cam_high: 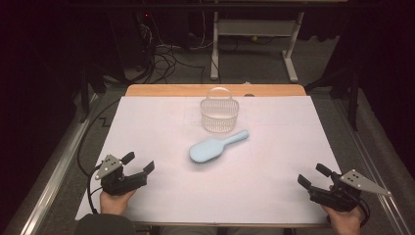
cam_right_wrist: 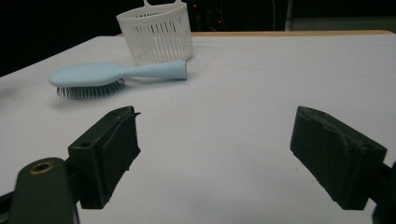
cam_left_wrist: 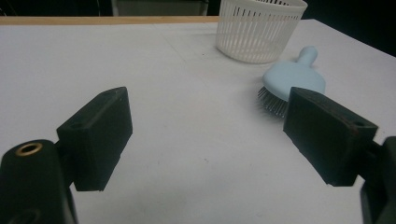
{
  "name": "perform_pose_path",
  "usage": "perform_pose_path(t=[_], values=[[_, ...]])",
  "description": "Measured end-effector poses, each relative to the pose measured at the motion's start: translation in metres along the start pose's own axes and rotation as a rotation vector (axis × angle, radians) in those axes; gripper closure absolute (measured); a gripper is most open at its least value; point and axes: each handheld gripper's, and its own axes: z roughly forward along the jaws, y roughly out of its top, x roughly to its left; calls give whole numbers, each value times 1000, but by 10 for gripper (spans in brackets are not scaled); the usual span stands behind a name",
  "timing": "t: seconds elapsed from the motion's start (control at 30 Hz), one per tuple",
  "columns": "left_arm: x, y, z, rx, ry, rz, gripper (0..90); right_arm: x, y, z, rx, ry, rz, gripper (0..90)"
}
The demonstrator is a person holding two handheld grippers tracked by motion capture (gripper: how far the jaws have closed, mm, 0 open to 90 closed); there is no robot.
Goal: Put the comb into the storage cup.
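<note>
A light blue hairbrush (cam_high: 215,146) lies bristles down in the middle of the white table (cam_high: 274,161), its handle pointing toward the back right. Just behind it stands a white slatted basket (cam_high: 219,113) with a handle. My left gripper (cam_high: 138,162) rests open at the front left, nothing between its jaws; from its own camera the hairbrush (cam_left_wrist: 292,79) and basket (cam_left_wrist: 259,28) lie ahead to the right. My right gripper (cam_high: 313,176) sits open and empty at the front right, and in the right gripper view the hairbrush (cam_right_wrist: 116,74) and basket (cam_right_wrist: 156,35) are ahead on the left.
A wooden strip (cam_high: 161,90) shows along the table's far edge. Behind the table are dark floor, cables (cam_high: 166,58) and a white desk frame (cam_high: 254,44). Metal rails (cam_high: 49,181) run along both sides of the table.
</note>
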Motion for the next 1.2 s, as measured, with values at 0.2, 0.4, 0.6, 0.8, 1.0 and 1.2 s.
perform_pose_path(t=[0.2, 0.4, 0.6, 0.8, 1.0, 1.2], values=[[-1, -1, -4, -8, -7, 3, 148, 1, 1, 3, 0, 9, -9, 156], [0, -2, -4, -10, -9, 4, 148, 3, 1, 1, -8, 6, -12, 157], [-1, -1, -2, -1, -10, 5, 148, 2, 1, 1, -6, 12, -7, 161], [0, -1, -2, -1, -9, 0, 148, 3, 1, 1, -21, 15, -7, 162], [0, -1, -3, -5, -10, -3, 149, 3, 2, -1, -33, 12, -6, 162], [0, -2, -3, -4, -9, -2, 148, 4, 3, -2, -45, 14, -4, 162]])
